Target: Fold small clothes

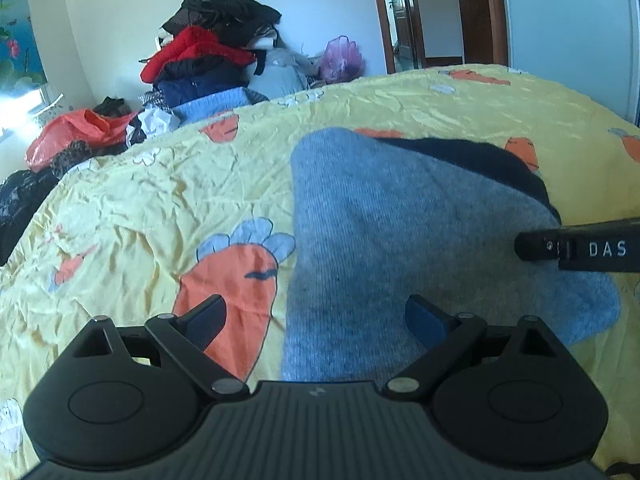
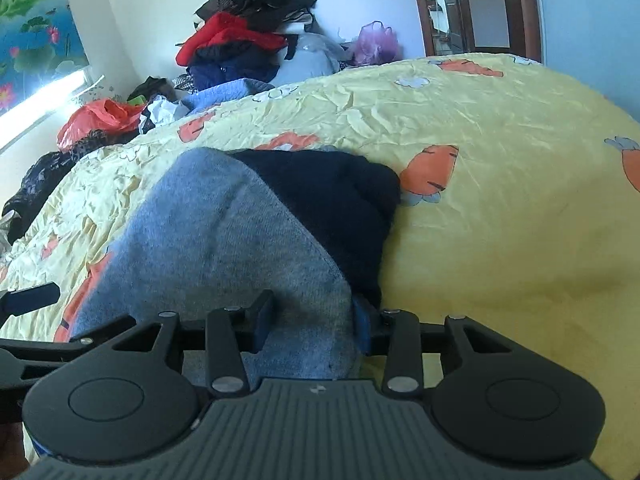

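- The left gripper [image 1: 316,320] has its jaws spread wide with nothing between them, hovering over the near edge of the grey-blue knitted garment [image 1: 400,240].
- The right gripper [image 2: 312,320] is clamped on the near edge of that same grey-blue knitted garment [image 2: 224,240], the cloth pinched between its blue-padded fingers [image 2: 362,328].
- In the left wrist view the right gripper [image 1: 524,246] enters from the right, lying on the knit.
- The garment lies on the bed, with a dark navy cloth [image 2: 340,200] touching its far right side.
- The bed wears a crumpled yellow sheet with orange carrot prints [image 2: 500,200].
- Beyond the bed, a heap of red, black and blue clothes [image 1: 208,52] rests against the wall.
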